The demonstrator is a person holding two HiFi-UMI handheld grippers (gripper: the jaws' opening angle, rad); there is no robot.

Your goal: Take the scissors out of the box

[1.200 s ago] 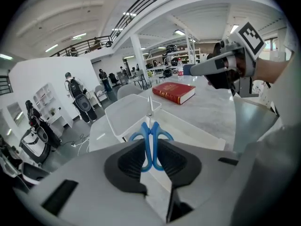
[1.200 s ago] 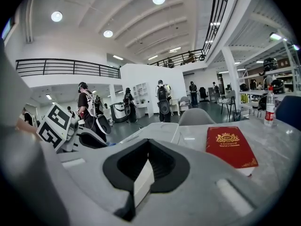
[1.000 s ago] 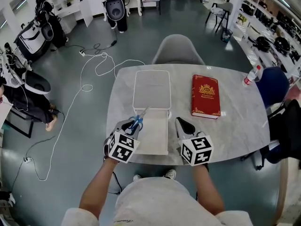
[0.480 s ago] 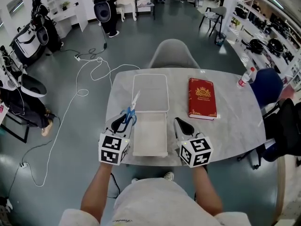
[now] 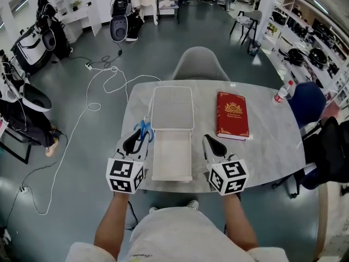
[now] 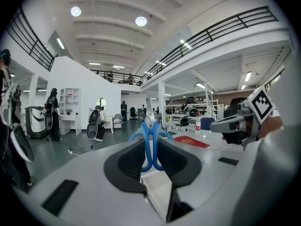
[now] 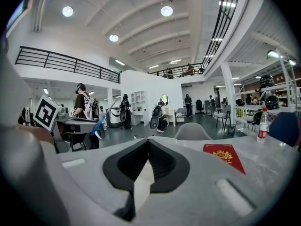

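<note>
Blue-handled scissors (image 5: 143,130) are held in my left gripper (image 5: 134,144), which is shut on them, blades pointing away from me. They hang over the marble table (image 5: 267,141) just left of the white box (image 5: 172,158), whose open lid (image 5: 173,107) lies beyond it. In the left gripper view the scissors (image 6: 151,128) stand upright between the black pads of my left gripper (image 6: 151,160). Right of the box, my right gripper (image 5: 214,145) is shut with nothing in it; the right gripper view shows that gripper (image 7: 148,142) with its jaws together.
A red book (image 5: 233,115) lies on the table right of the box, and a bottle (image 5: 281,93) stands at the far right edge. A grey chair (image 5: 200,63) faces me across the table. Cables trail on the floor at left.
My left gripper has carried the scissors leftward, from over the box's left edge to the table beside the box. The right gripper has hardly moved.
</note>
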